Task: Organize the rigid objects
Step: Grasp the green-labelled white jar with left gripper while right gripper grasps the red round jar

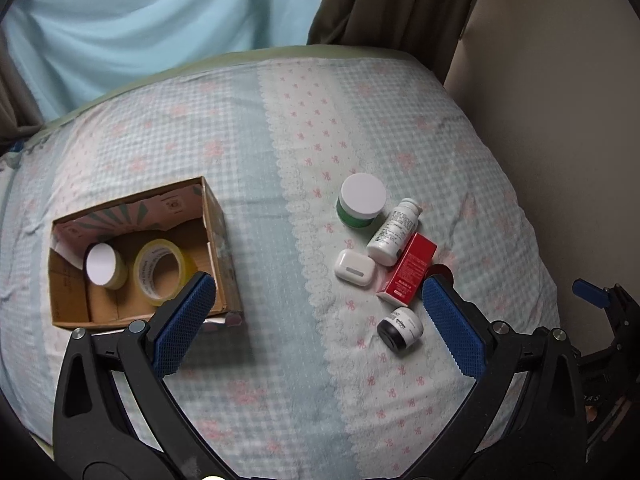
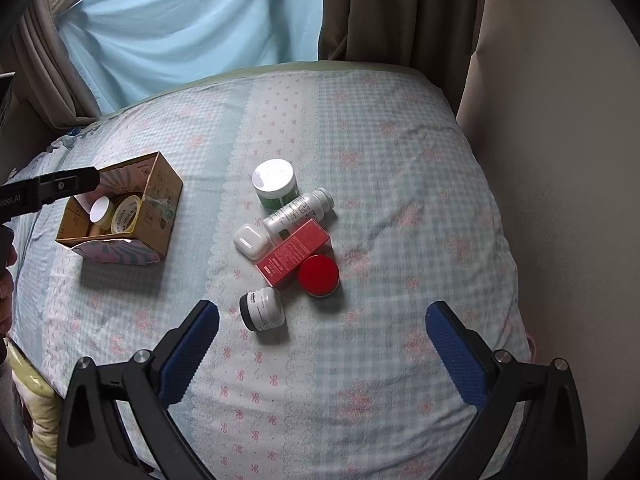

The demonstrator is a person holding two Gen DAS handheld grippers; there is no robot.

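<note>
Right gripper (image 2: 322,316) gapes empty just short of the small black-capped jar (image 2: 262,308); left gripper (image 1: 318,288) likewise wide apart

Left gripper (image 1: 316,292) was wide open, blue-padded fingers (image 1: 188,320) spread, nothing between them, angled down. Right gripper (image 2: 322,320) same: jaws fully apart, empty, pointed down. Right gripper's blue tip was also visible at the right edge of the left wrist view. Part of a hand (image 2: 6,280) showed at the right wrist view's left edge.
</note>
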